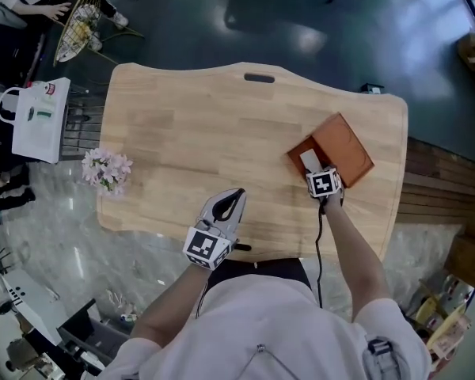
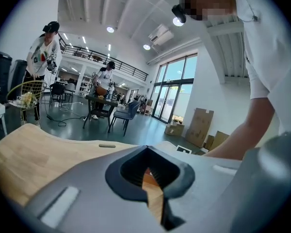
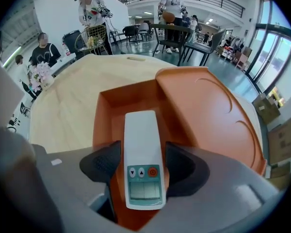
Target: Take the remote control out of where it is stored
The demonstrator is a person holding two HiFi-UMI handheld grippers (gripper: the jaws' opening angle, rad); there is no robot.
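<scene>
A white remote control [image 3: 143, 149] with arrow keys and a red button lies lengthwise in an open orange box [image 3: 111, 110], whose lid [image 3: 208, 110] is swung off to the right. My right gripper [image 3: 144, 165] has its two dark pads against the remote's sides at the near end, shut on it. In the head view the box [image 1: 299, 150] sits at the right of the wooden table [image 1: 190, 133], with the right gripper [image 1: 311, 167] at its near edge. My left gripper [image 1: 236, 195] is shut and holds nothing, low over the table's front edge; its view shows only the table [image 2: 39, 154].
A bunch of pale pink flowers [image 1: 107, 169] lies at the table's left edge. A white bag [image 1: 39, 117] hangs beyond that edge. The table has a slot handle [image 1: 259, 77] at its far side. People stand by chairs and tables [image 3: 174, 13] further off.
</scene>
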